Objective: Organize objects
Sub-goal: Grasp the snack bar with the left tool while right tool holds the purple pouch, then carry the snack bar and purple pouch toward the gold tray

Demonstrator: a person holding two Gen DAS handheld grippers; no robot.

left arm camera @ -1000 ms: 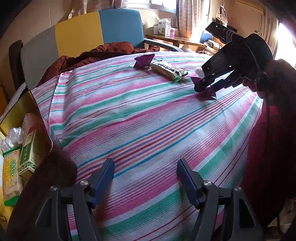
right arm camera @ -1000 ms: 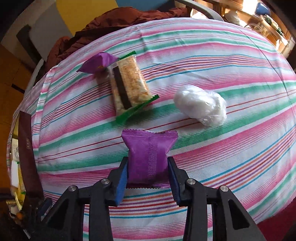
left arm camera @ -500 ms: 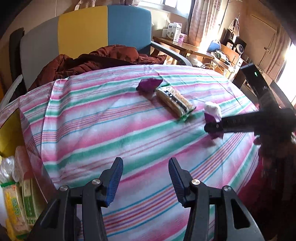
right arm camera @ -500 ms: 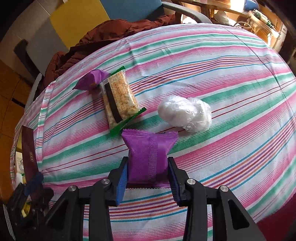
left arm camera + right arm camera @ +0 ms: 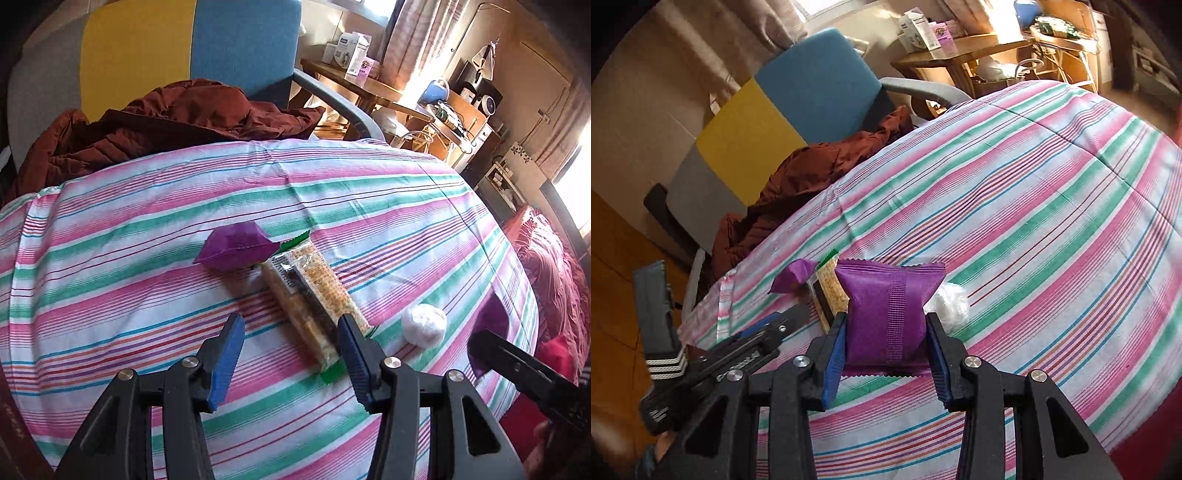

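My left gripper (image 5: 290, 354) stands open over the striped tablecloth (image 5: 129, 258); the cracker pack (image 5: 310, 299) lies between its fingers, partly behind the right one. A purple packet (image 5: 236, 247) touches the pack's far end; a white wad (image 5: 424, 325) sits near, to its right. The cloth to the left is bare. Beyond the far edge, a brown jacket (image 5: 177, 122) and chair (image 5: 192, 48) block passage.

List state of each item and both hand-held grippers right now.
Left hand-held gripper: open, empty, over the cracker pack.
Right hand-held gripper: shut on the purple packet.
Purple packet: held upright between the fingers.
Second purple packet: lying on the tablecloth, touching the cracker pack.
Cracker pack: sealed, lying flat.
White plastic ball: lying loose on the cloth.
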